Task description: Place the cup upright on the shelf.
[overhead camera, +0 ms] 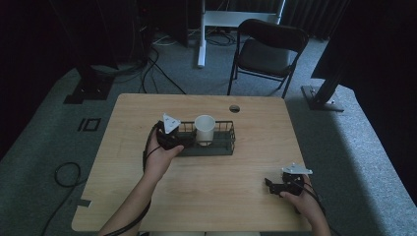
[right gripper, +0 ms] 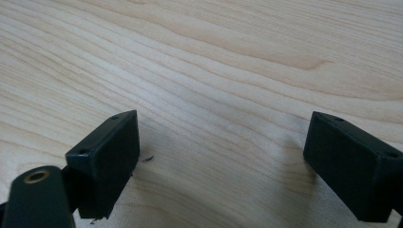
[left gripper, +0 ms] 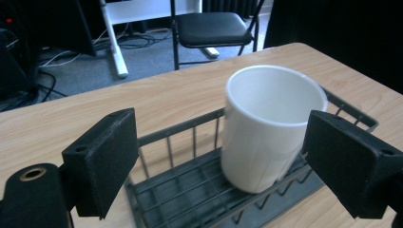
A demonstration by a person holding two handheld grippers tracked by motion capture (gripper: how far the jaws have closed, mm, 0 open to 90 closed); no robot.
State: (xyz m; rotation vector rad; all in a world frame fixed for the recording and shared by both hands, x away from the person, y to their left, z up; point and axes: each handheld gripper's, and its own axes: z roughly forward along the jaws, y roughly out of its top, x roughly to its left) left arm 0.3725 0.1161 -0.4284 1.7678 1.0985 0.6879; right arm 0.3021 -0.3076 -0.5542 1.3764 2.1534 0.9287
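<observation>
1. Your left tongs (overhead camera: 189,139) are hovering at the left end of the black wire basket (overhead camera: 227,129), seen in the high view at about 11 o'clock from the bench's middle. Their jaws are standing apart and gripping nothing.

2. In the left gripper view, the left tongs (left gripper: 214,156) are pointing at the white cup (left gripper: 266,128). The cup is sitting upright in the wire basket (left gripper: 190,190), its mouth facing up, toward 2 o'clock from the midpoint between the jaws. The right-hand pad is lying just beside the cup's wall; whether it is touching cannot be told. The left-hand pad is standing well apart from the cup.

3. In the high view, the white cup (overhead camera: 204,129) is standing in the left half of the basket, just right of the left tongs.

4. Your right tongs (overhead camera: 270,185) are resting low at about 4 o'clock on the bench (overhead camera: 246,196), well apart from the basket. Your right hand (overhead camera: 305,199) is holding them from behind.

5. In the right gripper view, the right tongs (right gripper: 221,156) are standing open over bare wood grain of the bench (right gripper: 214,57), with nothing between the jaws.

6. Beyond the bench at 12 o'clock, a black folding chair (overhead camera: 265,51) is standing on the grey carpet.
</observation>
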